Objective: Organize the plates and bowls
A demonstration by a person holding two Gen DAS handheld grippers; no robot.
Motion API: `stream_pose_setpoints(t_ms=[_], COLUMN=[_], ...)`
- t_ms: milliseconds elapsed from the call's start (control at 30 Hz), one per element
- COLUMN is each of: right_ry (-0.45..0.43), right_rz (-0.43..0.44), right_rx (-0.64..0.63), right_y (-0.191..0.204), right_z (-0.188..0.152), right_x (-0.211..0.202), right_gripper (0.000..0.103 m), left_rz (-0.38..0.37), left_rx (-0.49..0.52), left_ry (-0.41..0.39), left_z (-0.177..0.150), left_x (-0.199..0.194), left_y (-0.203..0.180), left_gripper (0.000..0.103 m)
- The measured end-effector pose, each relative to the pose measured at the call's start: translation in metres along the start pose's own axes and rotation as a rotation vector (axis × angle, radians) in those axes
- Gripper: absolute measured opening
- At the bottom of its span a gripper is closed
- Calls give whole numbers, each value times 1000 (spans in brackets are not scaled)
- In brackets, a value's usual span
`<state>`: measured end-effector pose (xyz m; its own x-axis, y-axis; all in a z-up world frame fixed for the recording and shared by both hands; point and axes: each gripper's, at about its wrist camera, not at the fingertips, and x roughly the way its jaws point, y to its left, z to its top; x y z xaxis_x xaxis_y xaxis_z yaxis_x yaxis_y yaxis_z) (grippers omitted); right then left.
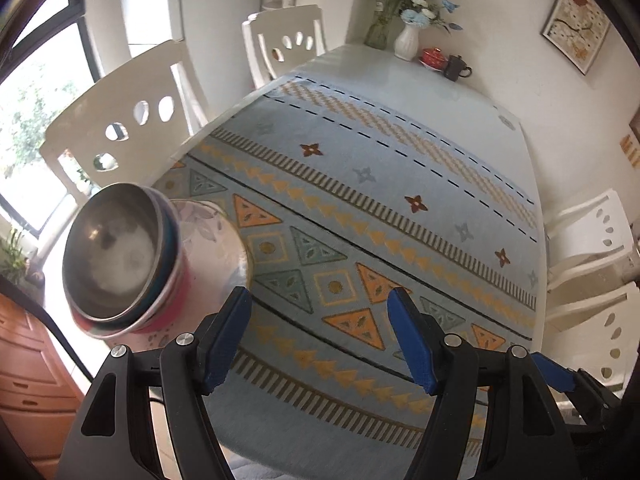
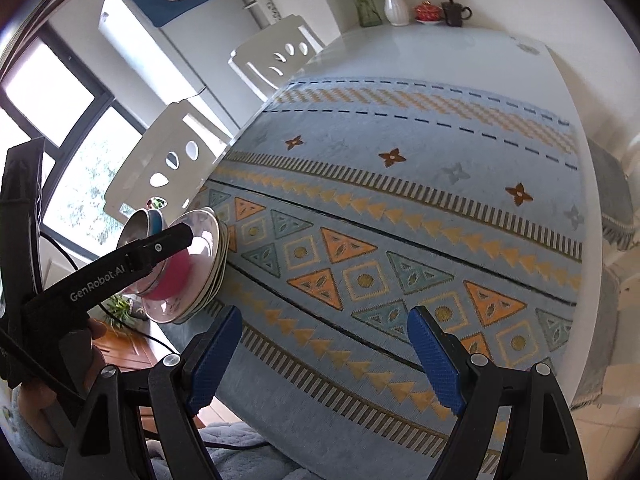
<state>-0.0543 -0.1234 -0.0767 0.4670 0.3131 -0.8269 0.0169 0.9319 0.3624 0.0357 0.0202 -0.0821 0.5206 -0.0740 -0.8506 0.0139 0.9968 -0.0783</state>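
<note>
I hold both tools tilted down over the patterned surface [image 1: 400,208], my left tool [image 1: 320,336] and right tool [image 2: 324,356] both spread apart, empty. The stacked bowls [image 1: 120,256] on plates [image 2: 212,256] sit at the surface's left edge, left of both tools.

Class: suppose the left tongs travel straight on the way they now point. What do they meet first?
Probably the patterned tablecloth. The left tongs stand open with nothing between them, aimed down at bare cloth. The stacked bowls and plates lie off to the left, though depth is uncertain.
</note>
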Motion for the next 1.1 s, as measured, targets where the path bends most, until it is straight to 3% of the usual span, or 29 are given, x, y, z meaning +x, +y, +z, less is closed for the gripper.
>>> stream_pose_setpoints(t_ms=[167, 267, 333, 467, 600, 633, 700, 733, 767, 800, 933, 1100], right_ry=[0, -18, -44, -106, -95, -93, -180, -206, -206, -193, -227, -227], right_rz=[-12, -38, -54, -189, -322, -350, -424, -463, -487, -497, -521, -520], right_rx=[80, 132, 160, 274, 348, 355, 303, 257, 205, 167, 171, 168], right_y=[-18, -33, -42, -73, -96, -100, -94, -87, -82, -80, -84, -85], right_z=[-1, -4, -7, -22, -46, -50, -57, -57, -57, -57, -61, -61], right_x=[6, 9, 14, 46, 88, 97, 100, 101, 106, 112, 117, 114], right_gripper=[83, 83, 84, 86, 86, 86, 87, 87, 87, 87, 103, 103], left_rz=[-45, -76, -89, -102, -16, -27, -47, -63, -99, -101, -97, -98], left_rx=[64, 132, 177, 251, 417, 416, 413, 395, 378, 383, 389, 388], left_ry=[-29, -83, -78, 20, -16, -62, -65, -60, -48, -54, -76, -75], left_z=[-2, -7, -11, -31, -57, -60, -59, -57, -56, -56, -60, -65], left_x=[10, 29, 49, 119, 161, 159, 159, 160, 164, 167, 164, 168], left_y=[-15, -25, -30, -35, -51, -51, -51, -49, -48, -47, -48, -51], left_gripper=[69, 69, 69, 68, 68, 68, 72, 78, 95, 103, 103, 103])
